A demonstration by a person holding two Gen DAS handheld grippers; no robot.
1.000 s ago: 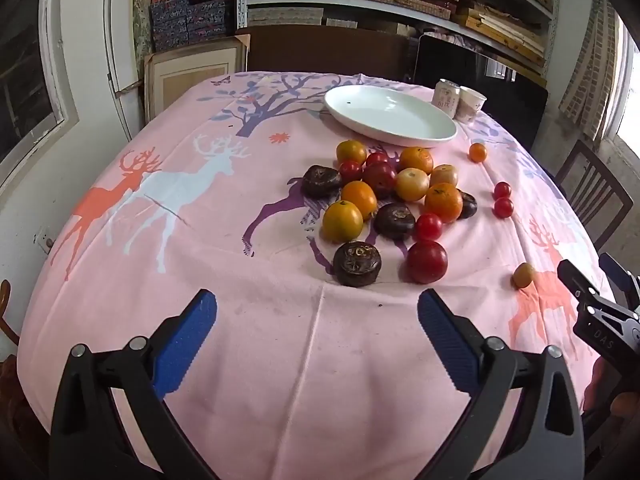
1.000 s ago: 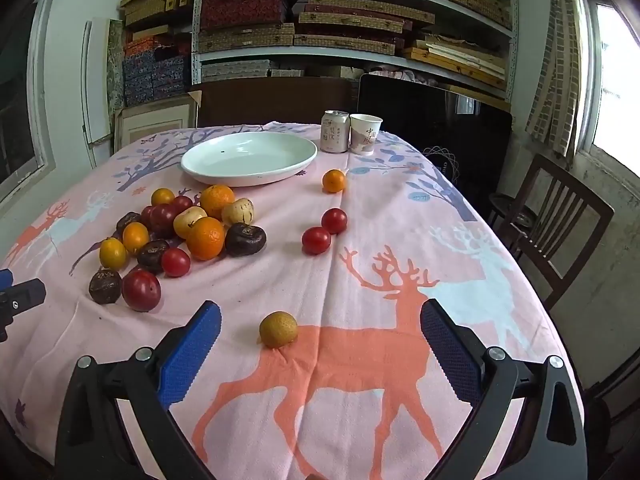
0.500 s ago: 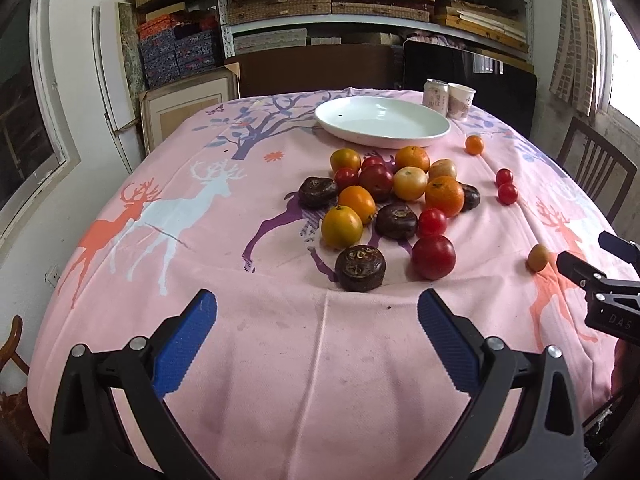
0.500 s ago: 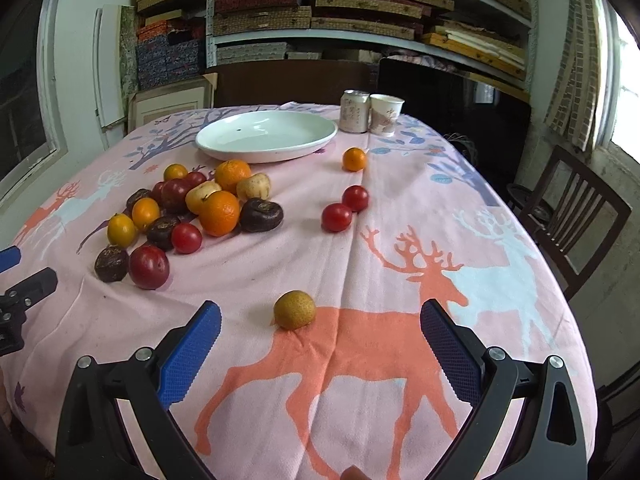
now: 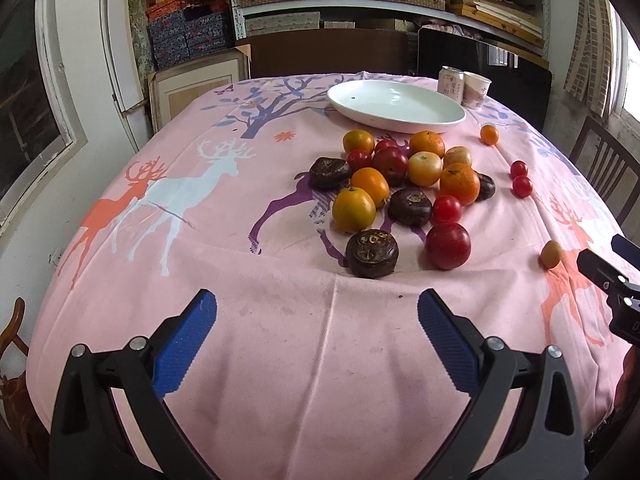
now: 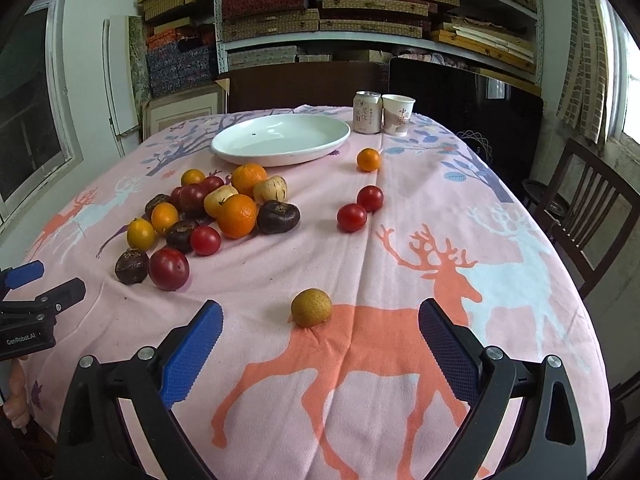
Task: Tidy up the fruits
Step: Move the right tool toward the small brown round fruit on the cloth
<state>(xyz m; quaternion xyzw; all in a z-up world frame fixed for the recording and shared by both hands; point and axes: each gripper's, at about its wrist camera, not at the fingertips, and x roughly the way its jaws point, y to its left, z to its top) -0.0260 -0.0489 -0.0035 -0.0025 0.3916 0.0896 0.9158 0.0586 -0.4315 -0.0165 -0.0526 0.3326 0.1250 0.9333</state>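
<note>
A pink deer-print cloth [image 5: 208, 264] covers the round table, shelves [image 6: 360, 12] behind. Fruit pile [image 5: 404, 184] sits at 1 o'clock of the left gripper [image 5: 316, 320], the plate [image 5: 396, 106] beyond at 12. Both grippers' jaws gape empty; the right gripper [image 6: 320, 328] has a brown fruit [image 6: 311, 307] at 12.

We see a white plate [image 6: 280, 142] at the far side, upright, nothing in it. In front of it sits a fruit cluster [image 5: 400, 184]: oranges, red tomatoes, dark brown flattened fruits, pale yellow ones, mostly touching. Nearest in the cluster are a dark fruit [image 5: 372, 254] and a big red one [image 5: 447, 246], close but apart. Off to the right, two small red tomatoes [image 6: 359, 208] touch. A small orange [image 6: 368, 159] lies near the plate. A brownish-yellow round fruit [image 6: 311, 307] lies alone, well apart.
</note>
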